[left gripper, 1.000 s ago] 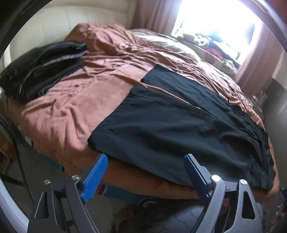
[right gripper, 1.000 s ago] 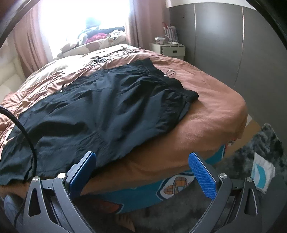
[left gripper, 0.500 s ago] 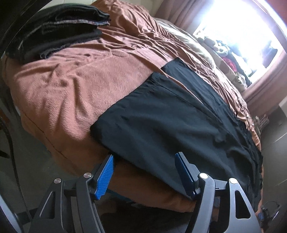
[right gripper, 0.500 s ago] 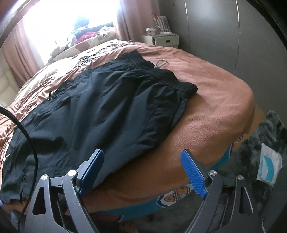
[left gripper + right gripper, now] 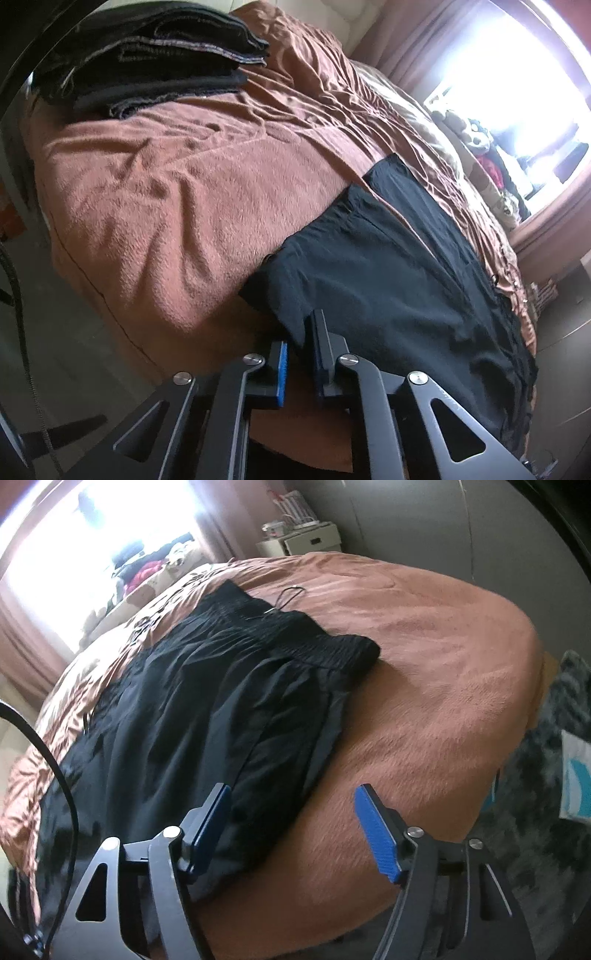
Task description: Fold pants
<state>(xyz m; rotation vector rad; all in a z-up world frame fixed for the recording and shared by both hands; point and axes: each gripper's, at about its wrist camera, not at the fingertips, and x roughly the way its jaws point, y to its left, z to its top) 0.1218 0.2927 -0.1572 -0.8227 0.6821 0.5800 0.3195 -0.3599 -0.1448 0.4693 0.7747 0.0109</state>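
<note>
While the black pants [image 5: 399, 280] lie lengthwise along the bed's [image 5: 177, 206] near edge, the left hand-held gripper [image 5: 299, 363] pinches their hem corner; the right hand-held gripper [image 5: 291, 827] is closing, straddling the waist-side edge.

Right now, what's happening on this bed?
A person with a pair of tongs in each hand is starting to fold the black pants spread on the brown bedspread. The left tongs are closing on the near hem at the leg end. The right tongs are closing too, near the side edge by the waistband, gripping nothing yet. Folded dark clothes sit stacked farther back.
</note>
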